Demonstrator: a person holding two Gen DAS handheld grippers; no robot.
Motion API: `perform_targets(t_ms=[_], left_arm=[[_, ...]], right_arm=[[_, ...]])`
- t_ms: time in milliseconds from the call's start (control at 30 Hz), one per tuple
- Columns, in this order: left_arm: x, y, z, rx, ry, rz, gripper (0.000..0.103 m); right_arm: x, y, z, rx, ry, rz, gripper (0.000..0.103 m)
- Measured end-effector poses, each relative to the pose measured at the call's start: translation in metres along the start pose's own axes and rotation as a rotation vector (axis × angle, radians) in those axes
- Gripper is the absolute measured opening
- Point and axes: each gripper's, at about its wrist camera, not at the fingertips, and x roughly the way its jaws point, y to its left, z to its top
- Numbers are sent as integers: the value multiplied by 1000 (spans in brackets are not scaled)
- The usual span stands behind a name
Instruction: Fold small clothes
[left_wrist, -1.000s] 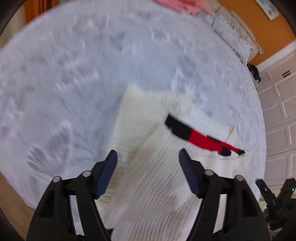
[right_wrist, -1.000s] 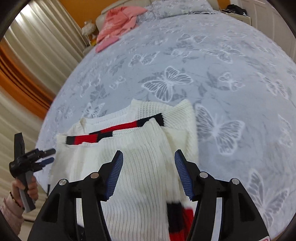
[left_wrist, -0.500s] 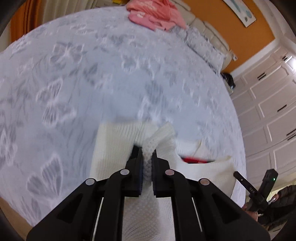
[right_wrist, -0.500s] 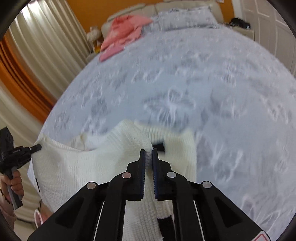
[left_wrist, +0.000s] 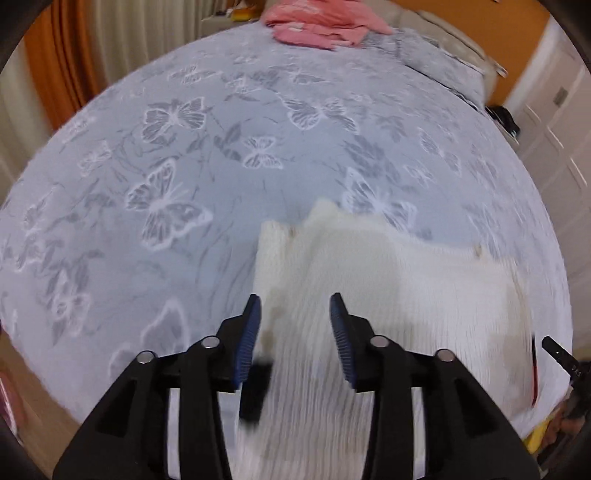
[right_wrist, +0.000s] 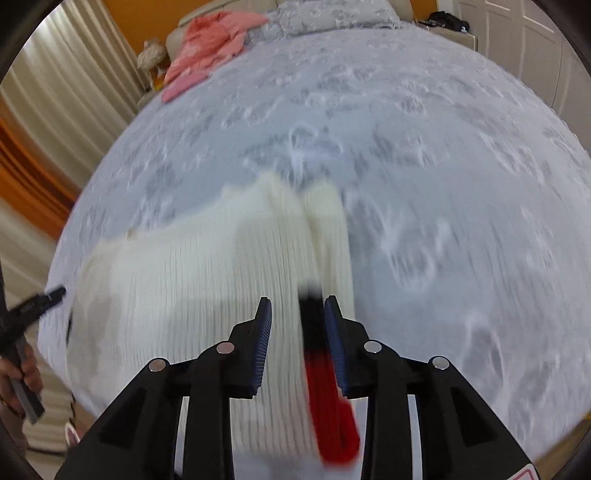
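Observation:
A cream knitted sweater (left_wrist: 388, 288) with a black-and-red band lies folded on the butterfly-print bedspread (left_wrist: 184, 166). My left gripper (left_wrist: 294, 325) is open just above its near left part, with knit showing between the fingers. In the right wrist view the same sweater (right_wrist: 207, 266) is blurred, and its black-and-red cuff (right_wrist: 328, 391) runs between the fingers. My right gripper (right_wrist: 297, 332) is open over the sweater's right side. Each gripper shows at the edge of the other's view, the right one (left_wrist: 561, 362) and the left one (right_wrist: 26, 317).
A pink garment (left_wrist: 317, 22) lies at the far end of the bed, also in the right wrist view (right_wrist: 210, 48). Grey pillows (left_wrist: 439, 62) sit beside it. Curtains (right_wrist: 55, 92) hang on the left, white wardrobe doors (left_wrist: 554, 155) stand on the right.
Both grippers were open over the sweater, then shut on its knit and carried it forward. Now both are open again and the folded sweater lies flat.

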Motion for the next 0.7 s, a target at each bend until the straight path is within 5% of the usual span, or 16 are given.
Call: perform_targets(t_ms=[100,200,333,467,500,567,600,700], left_arm=[[-13,13,-28,-77,15,-57,68],[-10,43,-56,-267,46,-73,71],[-5,71,-83,-432,66,-69,71],[24,72,-101,-550,233,-236,73],[31,70,-104,-578,262,-266,72],[32,65,-103,-570,238,-207,58],[31,64,-101,-561,233,-184,28],[10,62,-94,-556,223,-226,14]], right_arm=[[0,-12,-27,36,45,-42,59],[6,-28,-44,92,82,-72,66],[28,-44,-55,207,171,44,66],[35,-44,-63,274,175,106,69],[35,-43,-63,279,168,112,58],[34,-39,-62,279,170,142,15],[28,-37,-61,287,165,151,14],[-16,-29,-54,234,87,160,12]])
